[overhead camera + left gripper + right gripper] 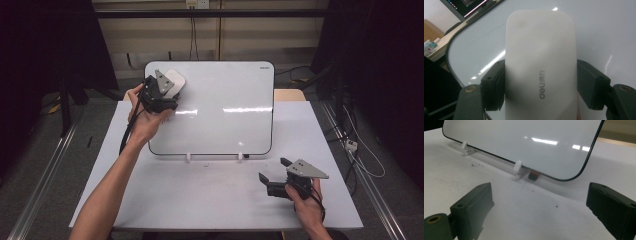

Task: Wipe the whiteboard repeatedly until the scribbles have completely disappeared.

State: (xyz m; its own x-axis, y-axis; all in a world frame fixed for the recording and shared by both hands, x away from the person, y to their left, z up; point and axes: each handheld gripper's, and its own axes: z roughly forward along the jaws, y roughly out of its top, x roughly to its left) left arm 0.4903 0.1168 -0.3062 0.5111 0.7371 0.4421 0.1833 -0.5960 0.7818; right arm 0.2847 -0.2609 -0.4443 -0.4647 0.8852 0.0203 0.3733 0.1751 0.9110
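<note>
A white board eraser (pixel 540 65) marked "deli" sits between my left gripper's black pads (pixel 494 85), which press on both its long sides. In the high view the left gripper (pixel 167 92) holds this eraser (pixel 176 80) against the upper left corner of the whiteboard (pixel 225 110), which leans back on two small white feet. My right gripper (pixel 272 172) rests low on the table at the front right, in the person's hand. Its jaws stand wide apart with nothing between them, pointing at the whiteboard's lower edge (pixel 529 167).
The white table (pixel 200 195) has bare room in front of the board. A small black and red piece (pixel 534 175) lies under the board's lower edge beside a white foot (pixel 518 168). Black curtains and metal rails flank the table.
</note>
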